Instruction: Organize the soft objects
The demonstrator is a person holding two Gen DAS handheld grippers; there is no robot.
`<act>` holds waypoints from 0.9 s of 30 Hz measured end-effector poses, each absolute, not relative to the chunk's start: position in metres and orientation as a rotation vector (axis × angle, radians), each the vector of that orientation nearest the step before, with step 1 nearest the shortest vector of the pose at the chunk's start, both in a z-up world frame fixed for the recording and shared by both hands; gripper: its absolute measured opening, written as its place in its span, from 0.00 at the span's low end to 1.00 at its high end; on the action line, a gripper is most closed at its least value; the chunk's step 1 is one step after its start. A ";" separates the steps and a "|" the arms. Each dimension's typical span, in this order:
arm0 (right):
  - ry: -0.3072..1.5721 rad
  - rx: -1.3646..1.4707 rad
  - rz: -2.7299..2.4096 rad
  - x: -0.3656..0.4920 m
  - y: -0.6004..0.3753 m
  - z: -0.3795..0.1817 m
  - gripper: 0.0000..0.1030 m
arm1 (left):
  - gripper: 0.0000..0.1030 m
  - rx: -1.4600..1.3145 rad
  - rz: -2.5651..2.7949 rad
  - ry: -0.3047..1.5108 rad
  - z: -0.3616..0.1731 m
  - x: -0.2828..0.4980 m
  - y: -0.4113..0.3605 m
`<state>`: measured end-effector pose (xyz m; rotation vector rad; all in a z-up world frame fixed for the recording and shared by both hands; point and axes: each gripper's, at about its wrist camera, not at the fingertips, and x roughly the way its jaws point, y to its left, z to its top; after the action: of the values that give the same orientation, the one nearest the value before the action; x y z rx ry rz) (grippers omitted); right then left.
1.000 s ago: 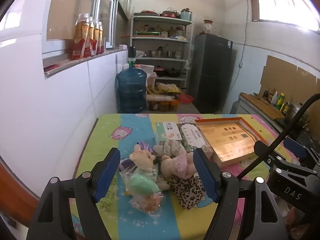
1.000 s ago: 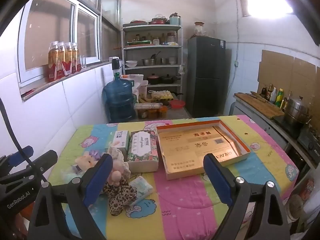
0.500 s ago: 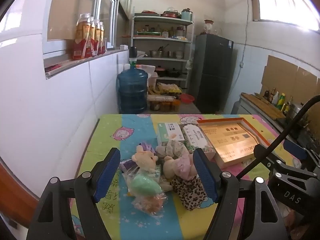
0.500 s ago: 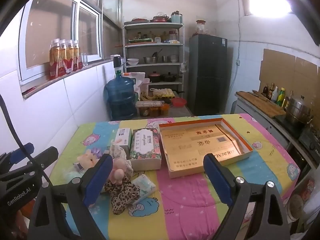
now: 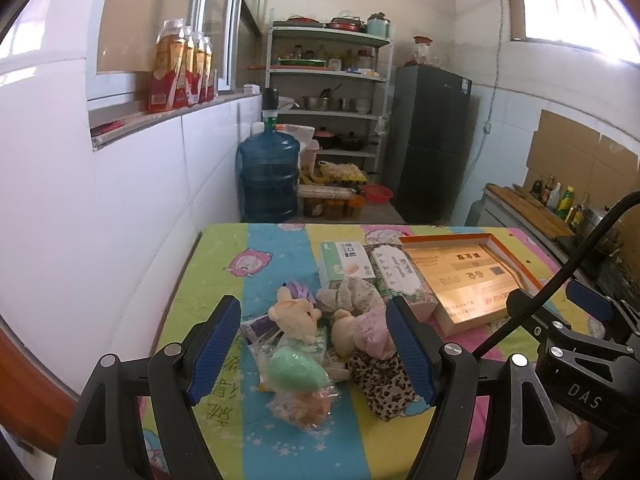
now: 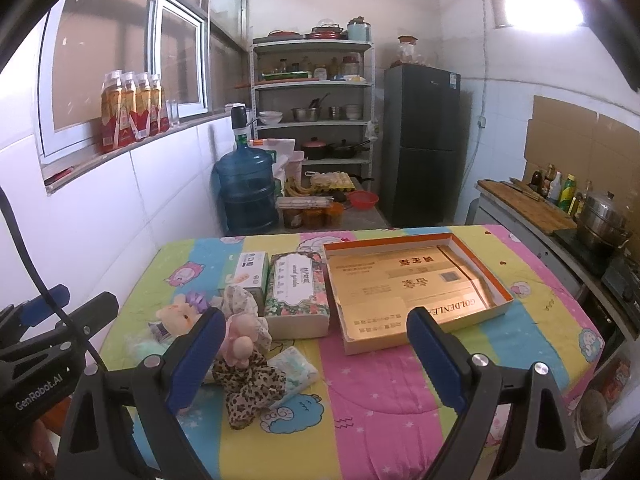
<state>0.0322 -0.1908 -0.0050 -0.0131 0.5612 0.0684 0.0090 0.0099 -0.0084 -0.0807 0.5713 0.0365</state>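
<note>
A pile of soft things lies on the left of the table: a cream plush bear (image 5: 295,314), a pink plush (image 5: 362,330) (image 6: 240,334), a leopard-print cloth (image 5: 386,386) (image 6: 248,384), a green sponge in a clear bag (image 5: 296,372), a floral cloth (image 5: 354,292) and a small tissue pack (image 6: 294,366). An open gold box with an orange rim (image 5: 468,276) (image 6: 412,280) lies to the right. My left gripper (image 5: 312,350) is open and empty, above the pile. My right gripper (image 6: 316,354) is open and empty, above the table's front.
A floral tissue pack (image 6: 298,286) and a white-green box (image 6: 252,272) lie between the pile and the gold box. The table has a colourful cartoon cloth (image 6: 380,400). A white wall runs along its left side; a blue water jug (image 6: 248,188), shelves and fridge stand beyond.
Both views shift slightly; the pile and the gold box sit a little farther right and lower in frame. Nothing on the table has moved and both grippers stay open.
</note>
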 end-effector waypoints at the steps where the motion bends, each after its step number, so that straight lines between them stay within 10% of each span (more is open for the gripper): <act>1: 0.562 -0.012 0.072 0.032 -0.190 -0.005 0.90 | 0.74 -0.082 0.037 0.572 -0.009 0.009 0.011; 27: 0.583 -0.017 0.098 0.044 -0.186 -0.007 0.90 | 0.74 -0.093 0.046 0.578 -0.009 0.014 0.016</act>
<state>0.0441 -0.1865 -0.0075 -0.0170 0.5831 0.0983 0.0143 0.0157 -0.0090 -0.0933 0.5778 0.0455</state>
